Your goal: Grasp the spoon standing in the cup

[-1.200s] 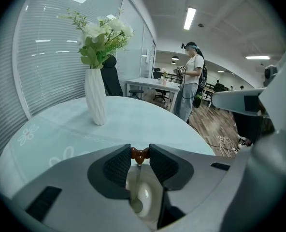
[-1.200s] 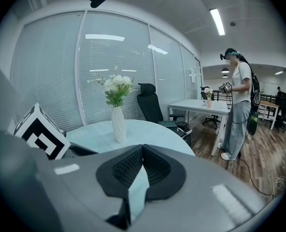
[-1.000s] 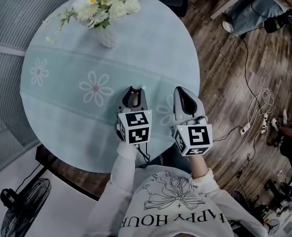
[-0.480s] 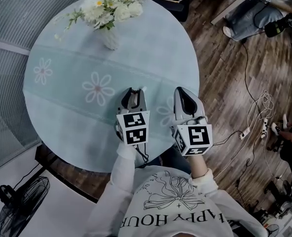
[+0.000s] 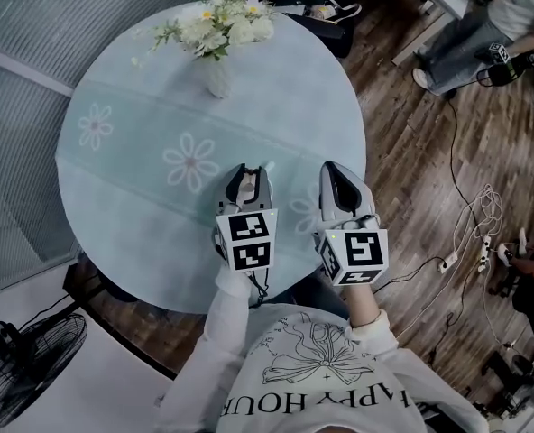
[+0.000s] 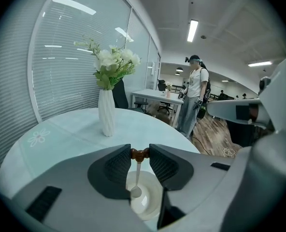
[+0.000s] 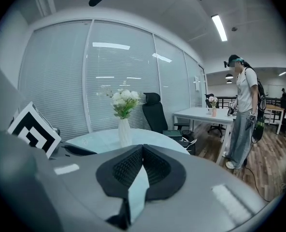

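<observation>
The left gripper (image 6: 139,153) fingers (image 6: 115,167) clamp the spoon (image 6: 137,176) by its brown top, over the white cup (image 6: 153,206); the right gripper (image 7: 143,148) fingers are together.

A: Round table (image 5: 132,215) here, pale cloth printed with daisies, a white vase (image 5: 217,78) standing near its far edge.
B: Upright, full of white flowers (image 5: 224,29). A fan (image 5: 28,363) sits low at the left, cables (image 5: 486,207) trail over the wood floor (image 5: 411,152) at the right.
A: And a person (image 6: 195,100) stands beyond.

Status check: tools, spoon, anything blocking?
Left tool shut on spoon top, bowl end down at cup. Right tool shut, empty. Vase far off, nothing blocking.
</observation>
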